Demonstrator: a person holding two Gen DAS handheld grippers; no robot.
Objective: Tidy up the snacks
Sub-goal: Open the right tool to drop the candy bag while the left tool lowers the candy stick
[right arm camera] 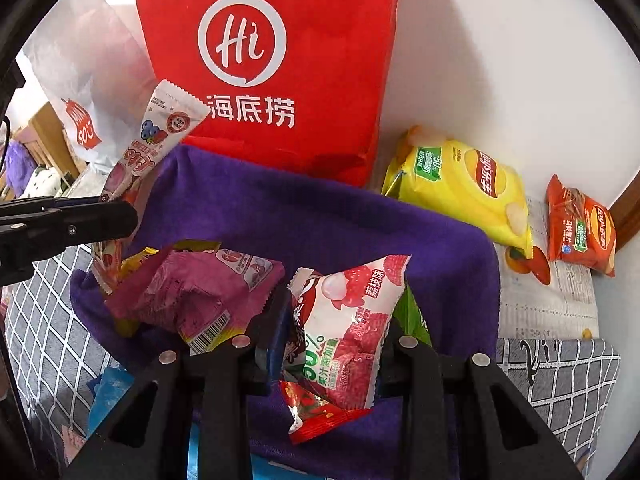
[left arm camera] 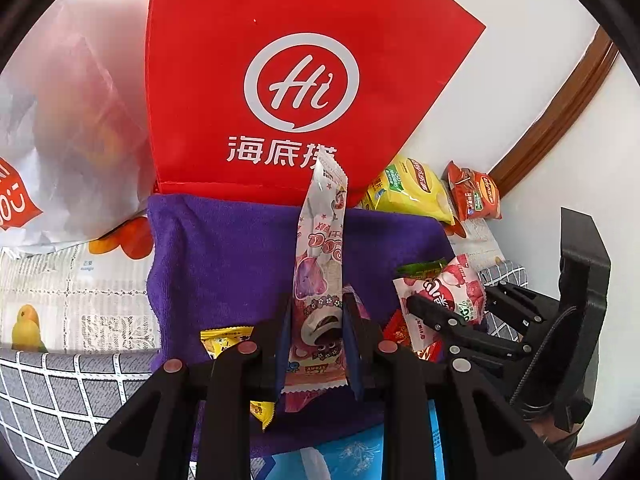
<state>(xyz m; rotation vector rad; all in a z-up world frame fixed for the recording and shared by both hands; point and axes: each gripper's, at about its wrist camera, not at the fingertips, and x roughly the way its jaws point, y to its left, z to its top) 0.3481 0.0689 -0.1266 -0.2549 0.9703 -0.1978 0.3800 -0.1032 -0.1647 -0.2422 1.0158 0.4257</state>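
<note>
My left gripper [left arm camera: 319,320] is shut on a long white-and-pink snack stick packet [left arm camera: 320,240], which stands upright above a purple cloth [left arm camera: 224,248]. The right wrist view shows that gripper [right arm camera: 100,216] at the left edge with the same packet [right arm camera: 152,140] tilted. My right gripper [right arm camera: 338,332] is shut on a white-and-red lychee packet [right arm camera: 352,296], held low over the cloth [right arm camera: 320,220]. From the left wrist it appears at right [left arm camera: 440,320] with its packet [left arm camera: 444,292]. A pink packet [right arm camera: 200,288], a small red packet [right arm camera: 316,412] and a green one [right arm camera: 412,316] lie on the cloth.
A red paper bag with a "Hi" logo [right arm camera: 272,60] stands behind the cloth. A yellow chips bag [right arm camera: 472,188] and an orange chips bag [right arm camera: 580,232] lie at the right by the wall. A white plastic bag [left arm camera: 60,120] sits at the left. A yellow packet [left arm camera: 224,340] lies near my left fingers.
</note>
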